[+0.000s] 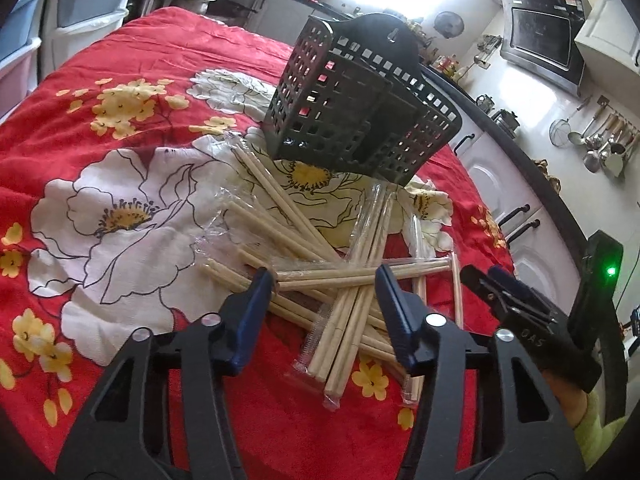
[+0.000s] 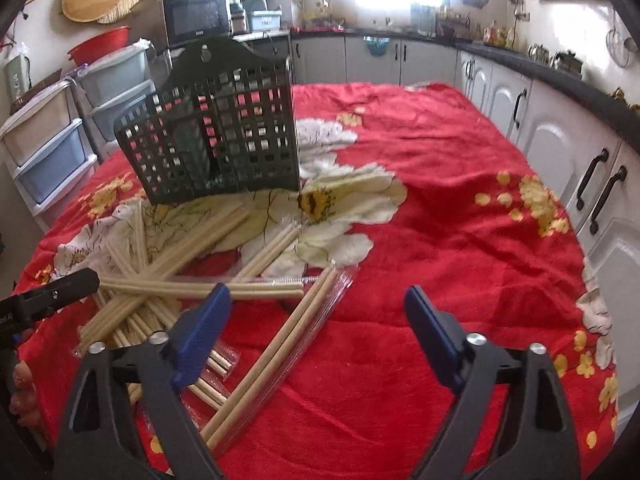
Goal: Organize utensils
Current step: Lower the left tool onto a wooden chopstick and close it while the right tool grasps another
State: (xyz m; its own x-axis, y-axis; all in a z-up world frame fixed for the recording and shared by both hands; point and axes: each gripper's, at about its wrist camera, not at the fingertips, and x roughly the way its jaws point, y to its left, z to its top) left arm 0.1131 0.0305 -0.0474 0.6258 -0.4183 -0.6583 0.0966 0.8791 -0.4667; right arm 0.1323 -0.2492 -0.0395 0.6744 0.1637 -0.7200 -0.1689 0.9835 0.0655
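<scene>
A pile of wooden chopsticks (image 1: 304,236), several in clear wrappers, lies crisscrossed on the red floral cloth (image 1: 132,60). Behind it stands a black perforated utensil holder (image 1: 360,120), upright, with dividers inside. My left gripper (image 1: 323,280) hovers over the near part of the pile, jaws apart, chopsticks under the gap but none pressed. Its neighbour, the right gripper (image 1: 486,280), shows at the right. In the right wrist view my right gripper (image 2: 316,296) is open over a wrapped pair of chopsticks (image 2: 280,344); the holder (image 2: 224,132) and pile (image 2: 160,280) lie to the left.
White cabinets (image 2: 560,152) with a dark counter run along the table's right side. Plastic drawer units (image 2: 48,148) stand beyond the left edge. The right half of the cloth (image 2: 460,220) is bare. A person's fingers (image 2: 22,384) and sleeve (image 1: 596,432) hold the grippers.
</scene>
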